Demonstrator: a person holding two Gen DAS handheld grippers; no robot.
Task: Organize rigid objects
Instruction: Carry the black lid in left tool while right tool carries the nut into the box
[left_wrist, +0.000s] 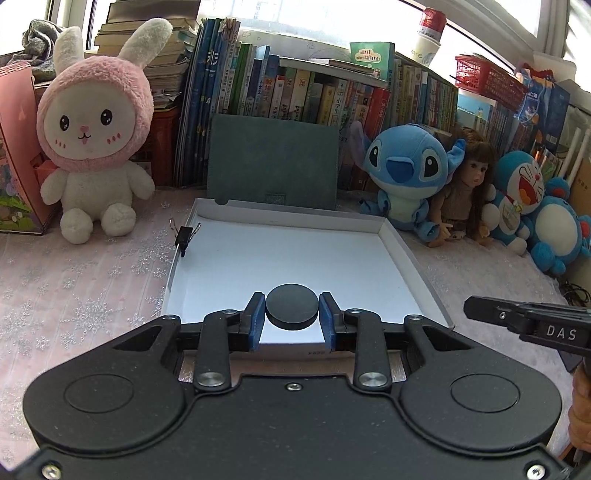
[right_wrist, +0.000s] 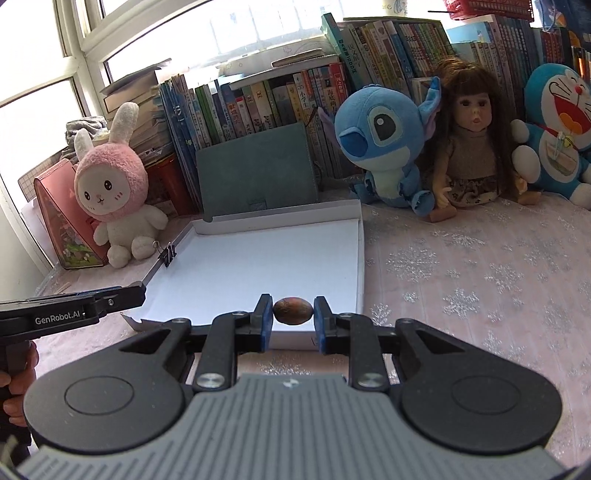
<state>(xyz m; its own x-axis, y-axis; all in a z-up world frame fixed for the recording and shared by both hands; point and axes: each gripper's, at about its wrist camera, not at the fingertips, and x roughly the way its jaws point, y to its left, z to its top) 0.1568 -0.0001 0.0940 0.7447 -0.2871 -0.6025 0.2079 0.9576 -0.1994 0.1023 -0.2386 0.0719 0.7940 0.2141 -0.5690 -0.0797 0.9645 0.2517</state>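
My left gripper (left_wrist: 291, 308) is shut on a flat black round disc (left_wrist: 291, 305) and holds it over the near edge of a shallow white box lid (left_wrist: 402, 254). My right gripper (right_wrist: 293, 310) is shut on a small brown oval nut (right_wrist: 293, 311) at the near right edge of the same white box lid (right_wrist: 360, 258). A black binder clip (left_wrist: 184, 236) is clipped on the lid's left rim; it also shows in the right wrist view (right_wrist: 168, 254). The right gripper's side (left_wrist: 528, 319) shows at the right of the left wrist view. The left gripper's side (right_wrist: 70, 310) shows at the left of the right wrist view.
A green notebook (left_wrist: 273, 158) leans on a row of books (left_wrist: 295, 88) behind the lid. A pink bunny plush (left_wrist: 92, 147) sits at left. A Stitch plush (left_wrist: 406, 173), a doll (left_wrist: 469, 188) and a Doraemon plush (left_wrist: 524, 195) sit at right. A pink snowflake cloth (right_wrist: 480, 280) covers the table.
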